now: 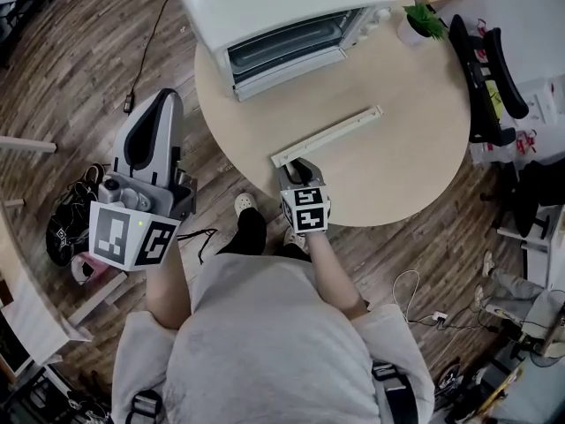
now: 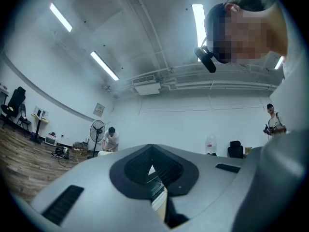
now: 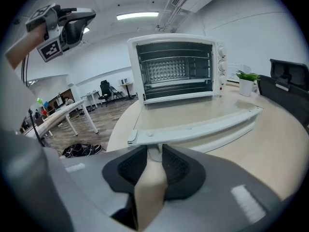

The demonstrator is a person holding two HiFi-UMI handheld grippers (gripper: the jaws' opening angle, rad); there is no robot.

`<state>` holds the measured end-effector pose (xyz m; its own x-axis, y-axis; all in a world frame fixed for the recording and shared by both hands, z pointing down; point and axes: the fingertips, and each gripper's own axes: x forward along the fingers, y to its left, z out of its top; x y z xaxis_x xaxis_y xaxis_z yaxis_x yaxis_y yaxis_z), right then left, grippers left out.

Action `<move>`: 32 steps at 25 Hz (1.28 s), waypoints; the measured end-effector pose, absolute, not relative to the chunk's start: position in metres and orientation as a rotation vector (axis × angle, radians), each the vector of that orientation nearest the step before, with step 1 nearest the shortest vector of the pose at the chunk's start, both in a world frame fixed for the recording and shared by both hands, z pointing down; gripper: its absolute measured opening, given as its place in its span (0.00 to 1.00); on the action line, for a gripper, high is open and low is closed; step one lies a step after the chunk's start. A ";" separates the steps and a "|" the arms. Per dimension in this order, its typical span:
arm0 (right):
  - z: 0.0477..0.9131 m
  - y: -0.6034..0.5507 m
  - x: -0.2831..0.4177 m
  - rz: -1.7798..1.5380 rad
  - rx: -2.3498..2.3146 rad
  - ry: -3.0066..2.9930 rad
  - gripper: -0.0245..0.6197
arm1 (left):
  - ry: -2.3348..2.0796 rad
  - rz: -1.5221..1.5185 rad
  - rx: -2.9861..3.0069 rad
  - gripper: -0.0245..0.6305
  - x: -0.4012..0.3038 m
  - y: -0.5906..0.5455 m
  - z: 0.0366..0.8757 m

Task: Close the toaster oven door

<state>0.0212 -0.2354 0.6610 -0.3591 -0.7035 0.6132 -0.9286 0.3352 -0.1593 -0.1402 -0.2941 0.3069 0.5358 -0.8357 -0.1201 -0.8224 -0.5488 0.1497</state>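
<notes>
On the left, our left hand-held gripper (image 1: pixel 161 104) hangs clear of the round surface (image 1: pixel 415 122), jaws narrow with nothing between them. To its right, our right hand-held gripper (image 1: pixel 303 168) pinches the handle (image 1: pixel 327 137) of the door (image 3: pixel 193 112), which lies flat open in front of the toaster oven (image 1: pixel 282 7).

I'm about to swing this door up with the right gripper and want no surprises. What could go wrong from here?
1. The right gripper grips the door handle at its left end, not the middle, so the open door may twist or the jaws may slip off.
2. The toaster oven sits near the far edge of the table. A hard push could slide it back.
</notes>
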 end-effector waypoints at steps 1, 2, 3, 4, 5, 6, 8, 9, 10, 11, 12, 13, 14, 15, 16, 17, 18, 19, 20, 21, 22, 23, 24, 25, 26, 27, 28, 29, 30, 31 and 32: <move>0.661 -0.236 0.021 0.682 1.431 -2.165 0.20 | -1.458 -0.273 2.684 0.05 -0.142 -0.295 0.307; 0.659 -0.236 0.020 0.671 1.426 -2.165 0.20 | -1.461 -0.274 2.682 0.05 -0.143 -0.296 0.307; 0.657 -0.237 0.019 0.653 1.417 -2.162 0.18 | -1.463 -0.277 2.681 0.05 -0.143 -0.296 0.307; 0.656 -0.237 0.018 0.632 1.408 -2.155 0.17 | -1.463 -0.279 2.681 0.05 -0.143 -0.296 0.307; 0.654 -0.237 0.017 0.616 1.404 -2.150 0.16 | -1.462 -0.281 2.682 0.05 -0.143 -0.296 0.307; 0.651 -0.237 0.016 0.609 1.404 -2.147 0.16 | -1.460 -0.283 2.683 0.05 -0.143 -0.296 0.307; 0.644 -0.237 0.015 0.608 1.410 -2.151 0.16 | -1.457 -0.289 2.682 0.05 -0.142 -0.295 0.306; 0.640 -0.237 0.015 0.606 1.411 -2.155 0.16 | -1.456 -0.294 2.681 0.05 -0.142 -0.295 0.305; 0.634 -0.237 0.015 0.600 1.412 -2.159 0.15 | -1.456 -0.299 2.680 0.05 -0.142 -0.294 0.304; 0.629 -0.238 0.015 0.593 1.412 -2.162 0.15 | -1.456 -0.303 2.680 0.05 -0.141 -0.294 0.304; 0.624 -0.238 0.015 0.585 1.412 -2.165 0.15 | -1.455 -0.307 2.681 0.05 -0.140 -0.294 0.303; 0.619 -0.239 0.015 0.577 1.411 -2.167 0.15 | -1.454 -0.311 2.681 0.05 -0.139 -0.294 0.303; 0.614 -0.240 0.015 0.569 1.411 -2.170 0.15 | -1.453 -0.314 2.682 0.05 -0.138 -0.293 0.303; 0.608 -0.241 0.015 0.559 1.412 -2.174 0.15 | -1.453 -0.317 2.682 0.05 -0.137 -0.293 0.302; 0.603 -0.242 0.015 0.547 1.413 -2.179 0.15 | -1.453 -0.320 2.682 0.05 -0.136 -0.292 0.302; 0.596 -0.243 0.014 0.533 1.414 -2.185 0.15 | -1.454 -0.323 2.682 0.05 -0.136 -0.291 0.301; 0.590 -0.245 0.014 0.518 1.416 -2.191 0.15 | -1.456 -0.326 2.682 0.05 -0.135 -0.291 0.301; 0.584 -0.246 0.013 0.505 1.417 -2.195 0.15 | -1.458 -0.329 2.681 0.05 -0.135 -0.290 0.300; 0.578 -0.248 0.012 0.493 1.418 -2.198 0.15 | -1.461 -0.333 2.681 0.05 -0.135 -0.289 0.299; 0.572 -0.250 0.011 0.482 1.418 -2.200 0.15 | -1.464 -0.337 2.681 0.05 -0.136 -0.288 0.297; 0.566 -0.251 0.010 0.471 1.418 -2.203 0.15 | -1.468 -0.341 2.680 0.05 -0.136 -0.287 0.296; 0.560 -0.253 0.009 0.460 1.417 -2.207 0.15 | -1.472 -0.346 2.680 0.05 -0.137 -0.286 0.295; 0.555 -0.255 0.008 0.449 1.416 -2.212 0.15 | -1.476 -0.351 2.680 0.05 -0.138 -0.285 0.293; 0.549 -0.258 0.007 0.439 1.414 -2.218 0.15 | -1.481 -0.357 2.679 0.05 -0.139 -0.284 0.292; 0.544 -0.260 0.006 0.429 1.412 -2.222 0.15 | -1.485 -0.362 2.678 0.05 -0.140 -0.283 0.292; 0.539 -0.262 0.005 0.418 1.408 -2.223 0.15 | -1.490 -0.365 2.677 0.05 -0.141 -0.282 0.291; 0.535 -0.265 0.003 0.407 1.404 -2.223 0.15 | -1.495 -0.368 2.674 0.05 -0.142 -0.282 0.291; 0.531 -0.268 0.003 0.397 1.399 -2.224 0.15 | -1.501 -0.372 2.671 0.05 -0.144 -0.281 0.290; 0.527 -0.270 0.002 0.388 1.394 -2.225 0.15 | -1.507 -0.375 2.668 0.05 -0.145 -0.281 0.290; 0.524 -0.273 0.001 0.378 1.390 -2.228 0.15 | -1.512 -0.379 2.665 0.05 -0.146 -0.281 0.290; 0.521 -0.275 0.000 0.369 1.388 -2.232 0.15 | -1.518 -0.382 2.662 0.05 -0.148 -0.280 0.290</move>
